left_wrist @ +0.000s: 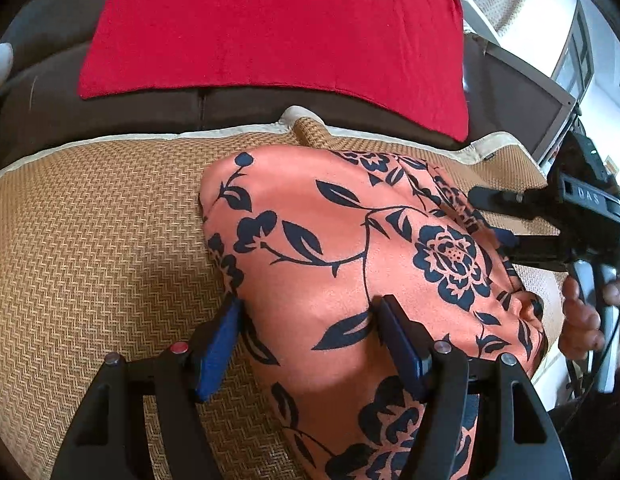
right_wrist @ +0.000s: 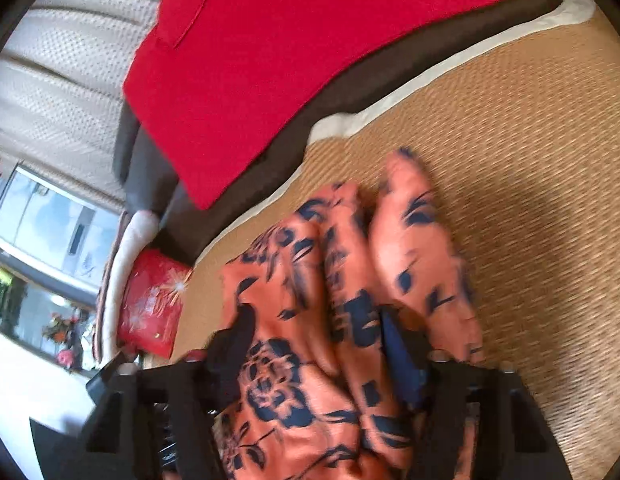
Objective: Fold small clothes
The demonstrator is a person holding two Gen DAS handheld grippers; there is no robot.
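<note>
An orange garment with dark blue flowers (left_wrist: 329,240) lies bunched on a woven straw mat (left_wrist: 90,240). My left gripper (left_wrist: 308,316) stands open over its near part: one blue pad is at the cloth's left edge, the other rests on top of the fabric. My right gripper (left_wrist: 494,218) comes in from the right at the garment's far right edge, held by a person's hand (left_wrist: 581,320). In the blurred right wrist view the garment (right_wrist: 290,320) runs in folds between the spread fingers of the right gripper (right_wrist: 315,330), which is open.
A red cloth (left_wrist: 270,28) is draped over the brown sofa back (left_wrist: 110,108) behind the mat. In the right wrist view a red embroidered cushion (right_wrist: 154,304) sits at the mat's (right_wrist: 529,160) left end, with a window (right_wrist: 50,220) beyond. Bare mat lies left of the garment.
</note>
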